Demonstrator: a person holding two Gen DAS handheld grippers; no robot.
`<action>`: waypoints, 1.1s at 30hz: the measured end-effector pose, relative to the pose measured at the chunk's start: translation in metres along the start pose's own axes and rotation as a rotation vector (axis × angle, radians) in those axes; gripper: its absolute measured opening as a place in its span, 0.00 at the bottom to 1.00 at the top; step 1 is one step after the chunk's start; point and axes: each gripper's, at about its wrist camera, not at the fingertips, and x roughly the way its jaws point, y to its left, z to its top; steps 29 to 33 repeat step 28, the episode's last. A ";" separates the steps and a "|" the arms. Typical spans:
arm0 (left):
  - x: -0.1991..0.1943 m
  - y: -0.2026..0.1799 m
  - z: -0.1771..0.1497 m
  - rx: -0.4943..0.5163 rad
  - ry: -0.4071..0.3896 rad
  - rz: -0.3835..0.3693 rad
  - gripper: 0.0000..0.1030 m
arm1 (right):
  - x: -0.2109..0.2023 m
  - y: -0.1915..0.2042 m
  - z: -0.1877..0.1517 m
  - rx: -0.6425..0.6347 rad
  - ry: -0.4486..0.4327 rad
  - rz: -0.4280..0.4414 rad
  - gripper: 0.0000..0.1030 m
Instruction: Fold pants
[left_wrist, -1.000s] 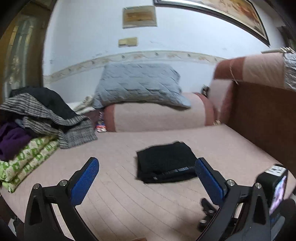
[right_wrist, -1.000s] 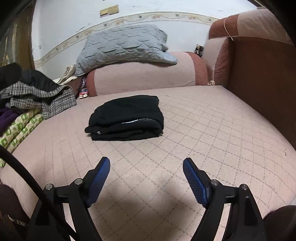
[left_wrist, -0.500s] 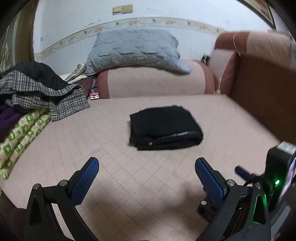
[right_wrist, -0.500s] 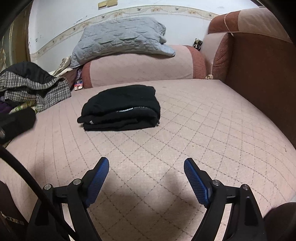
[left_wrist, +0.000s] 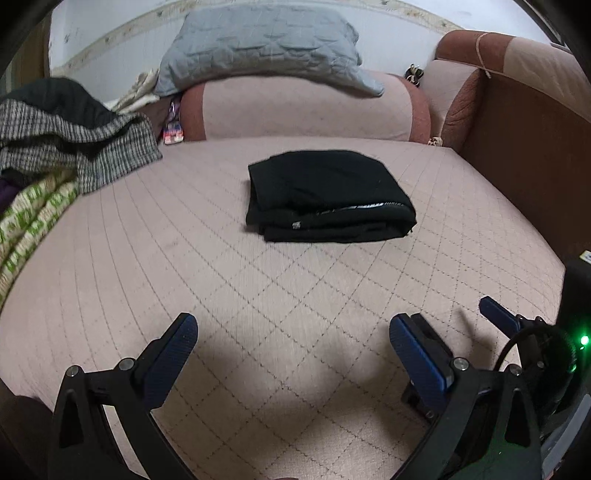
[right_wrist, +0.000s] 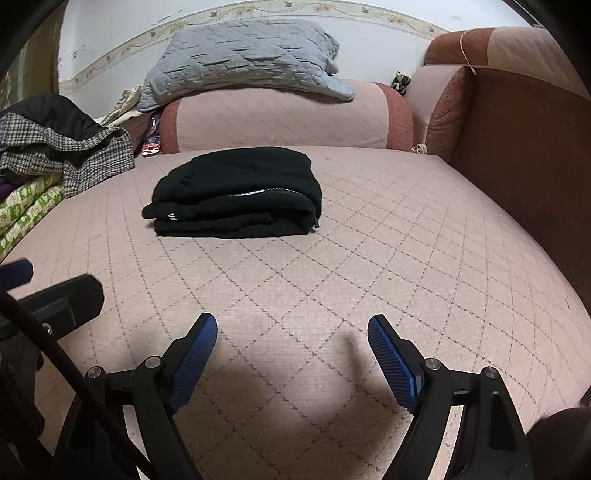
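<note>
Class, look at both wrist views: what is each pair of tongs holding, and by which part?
Nothing. The left tongs and right tongs stand open over the bedcover; the folded black pants lie untouched.

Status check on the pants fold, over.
Left gripper open, empty. Right gripper open, empty. Pants folded on the bed, untouched. Nothing in the way.
</note>
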 end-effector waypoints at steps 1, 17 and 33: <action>0.002 0.001 0.000 -0.005 0.006 -0.001 1.00 | 0.001 -0.001 0.000 0.004 0.003 -0.004 0.85; 0.018 0.011 -0.007 -0.050 0.079 -0.019 1.00 | 0.010 -0.005 -0.001 0.008 0.030 -0.029 0.86; 0.025 0.017 -0.009 -0.057 0.091 -0.003 1.00 | 0.012 -0.001 -0.006 0.002 0.040 -0.031 0.86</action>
